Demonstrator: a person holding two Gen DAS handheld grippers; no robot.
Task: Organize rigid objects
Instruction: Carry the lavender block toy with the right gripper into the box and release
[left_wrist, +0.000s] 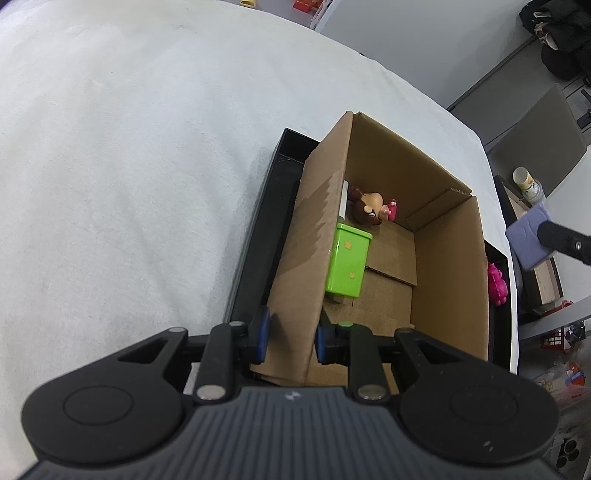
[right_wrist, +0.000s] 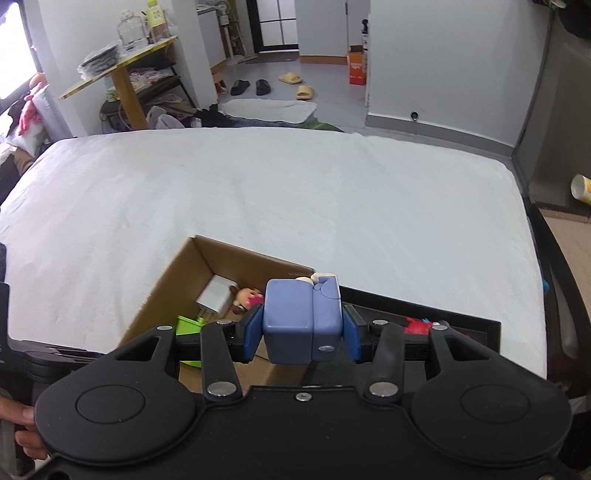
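An open cardboard box (left_wrist: 447, 258) stands in a black tray (left_wrist: 258, 236) on the white-covered table. Inside lie a green box with yellow stars (left_wrist: 347, 264), a brown-haired doll figure (left_wrist: 369, 208) and a white block (right_wrist: 216, 295). My left gripper (left_wrist: 291, 338) is shut on the box's near left wall (left_wrist: 295, 295). My right gripper (right_wrist: 301, 332) is shut on a blue block toy (right_wrist: 301, 321) and holds it above the box's right side. The toy also shows at the right edge of the left wrist view (left_wrist: 528, 236).
A pink toy (left_wrist: 496, 284) lies in the tray right of the box; a red toy (right_wrist: 415, 325) shows there too. The white cloth (right_wrist: 295, 199) stretches far and left. A bottle (left_wrist: 526, 182) and a chair stand beyond the table's right edge.
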